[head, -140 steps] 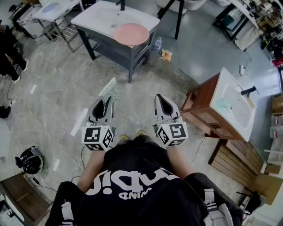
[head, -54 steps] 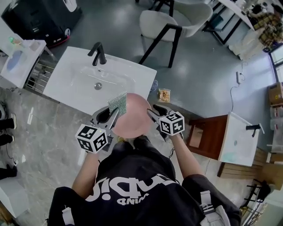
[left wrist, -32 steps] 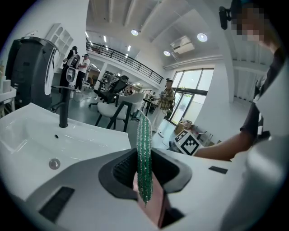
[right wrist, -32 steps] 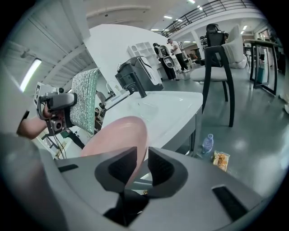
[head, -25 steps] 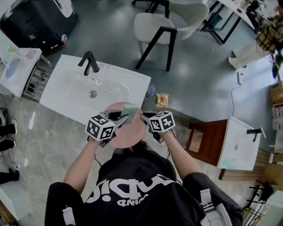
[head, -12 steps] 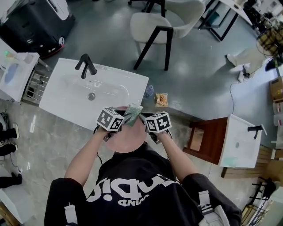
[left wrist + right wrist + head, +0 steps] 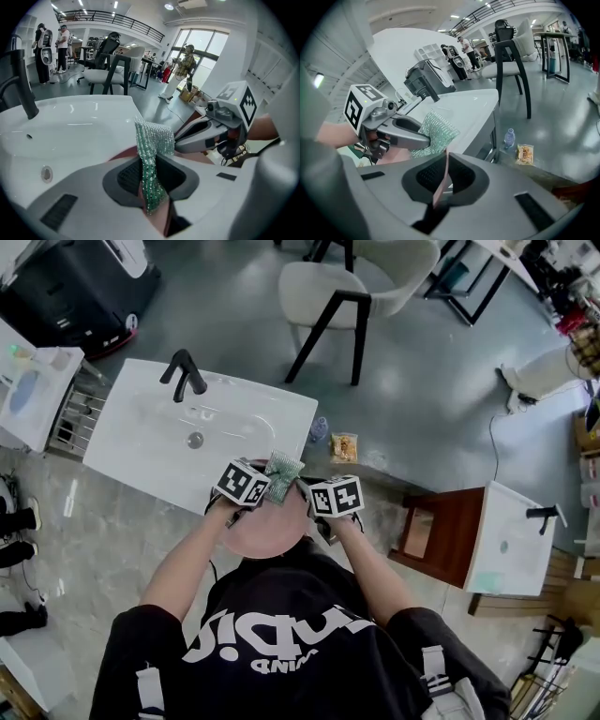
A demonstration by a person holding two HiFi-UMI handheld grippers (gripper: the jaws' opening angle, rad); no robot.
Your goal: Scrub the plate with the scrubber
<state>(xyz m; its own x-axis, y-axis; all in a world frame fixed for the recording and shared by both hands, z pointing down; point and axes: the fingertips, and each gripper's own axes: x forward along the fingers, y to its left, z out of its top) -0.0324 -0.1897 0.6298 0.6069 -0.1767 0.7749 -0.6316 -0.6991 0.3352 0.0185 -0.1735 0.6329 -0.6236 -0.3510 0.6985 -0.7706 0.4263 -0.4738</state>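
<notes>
A pink plate is held over the near edge of the white sink. My right gripper is shut on the plate's right rim, which shows edge-on between its jaws. My left gripper is shut on a green mesh scrubber, and the scrubber sticks up past the jaws over the plate's far rim. In the right gripper view the scrubber hangs from the left gripper, right next to the plate's edge. Whether the scrubber touches the plate I cannot tell.
A black faucet stands at the sink's back edge. A white chair is beyond it. A small bottle and a snack packet lie on the floor by the sink's right end. A wooden vanity is to the right.
The left gripper has come down and to the right with the scrubber, close beside the right gripper, over the plate. The right gripper and the plate stayed in place.
</notes>
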